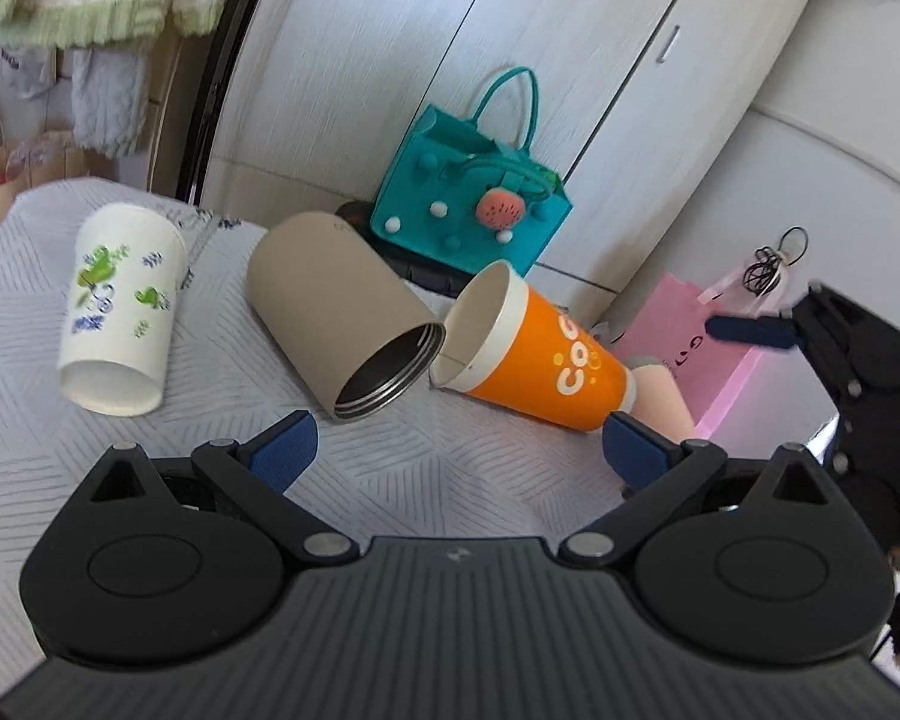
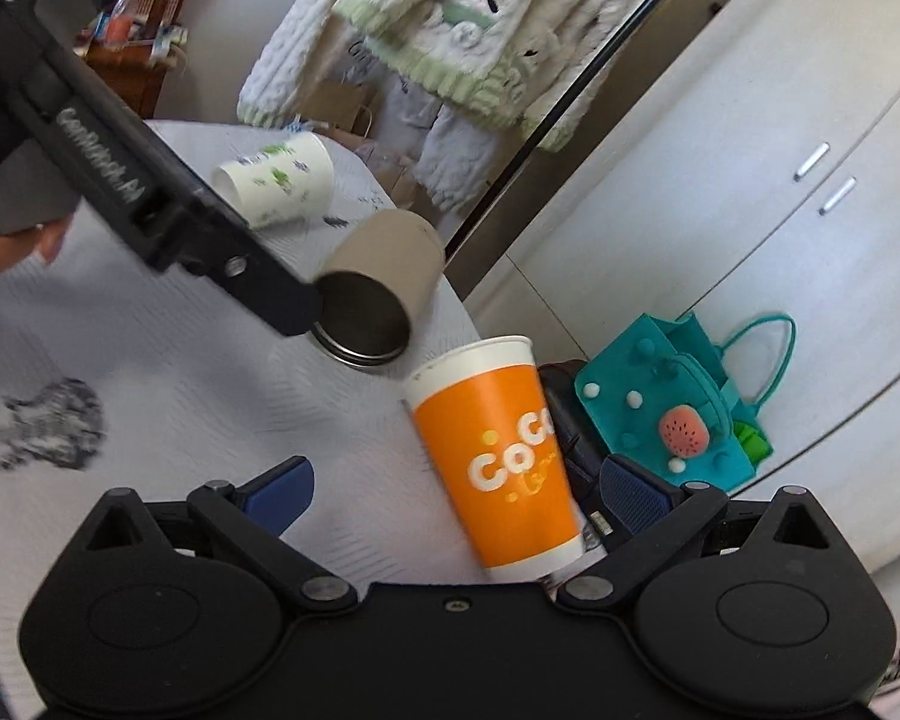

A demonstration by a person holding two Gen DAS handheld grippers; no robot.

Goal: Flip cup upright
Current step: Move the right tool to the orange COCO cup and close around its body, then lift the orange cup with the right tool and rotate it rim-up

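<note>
3 cups lying, jaws open

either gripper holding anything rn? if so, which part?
Nothing held. Left gripper jaws are open and empty, short of the tan cup. Right gripper jaws are open around the orange cup's base end, not closed on it.

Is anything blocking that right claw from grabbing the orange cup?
Nothing visible. The orange cup lies on its side, its base already between the open right gripper's fingers. The tan tumbler lies beyond its rim.
</note>
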